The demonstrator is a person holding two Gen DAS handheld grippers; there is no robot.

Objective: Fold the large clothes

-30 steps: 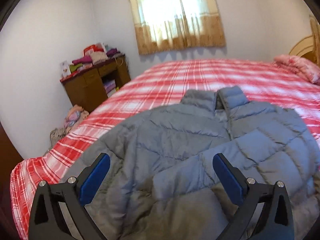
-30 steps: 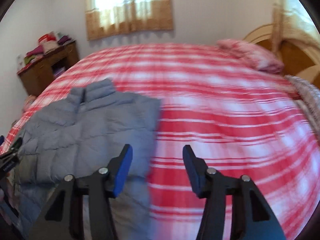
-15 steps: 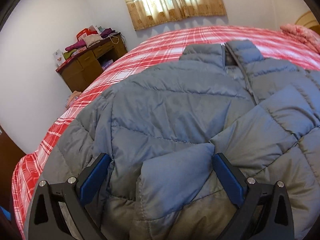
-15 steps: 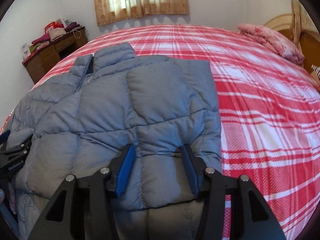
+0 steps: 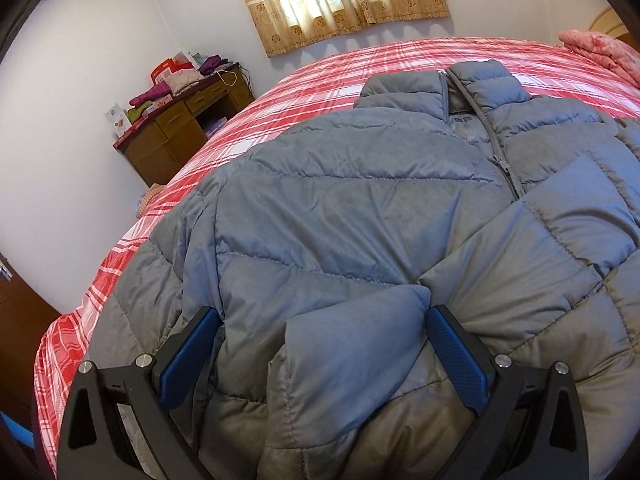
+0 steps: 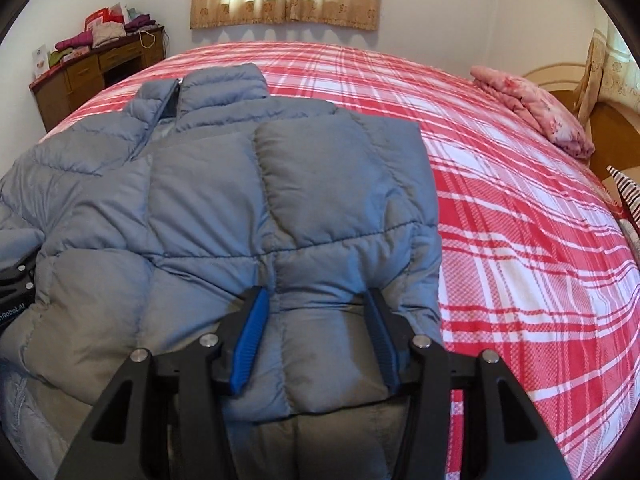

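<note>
A grey-blue puffer jacket (image 5: 340, 208) lies front up on the red plaid bed (image 5: 340, 68), collar (image 5: 440, 88) pointing to the far side. Its sleeves are folded across the body. My left gripper (image 5: 322, 312) stands wide open low over the near part, with a sleeve end (image 5: 352, 340) between its fingers. In the right wrist view, my right gripper (image 6: 315, 292) is about half open over the jacket's (image 6: 200, 200) near right edge. A puffy fold sits between its blue pads (image 6: 250, 332), not squeezed. The left gripper's black body (image 6: 16, 280) shows at the left edge.
A wooden desk (image 5: 180, 128) piled with clothes stands by the far left wall. A pink folded quilt (image 6: 532, 108) and a wooden headboard (image 6: 600, 128) are at the right. Bare plaid sheet (image 6: 520, 240) stretches to the right of the jacket. A curtained window (image 5: 340, 0) is behind.
Both grippers have come down and forward onto the jacket, which now fills the views. The right one moved from over bare sheet onto the jacket's edge. Neither jaw gap has changed.
</note>
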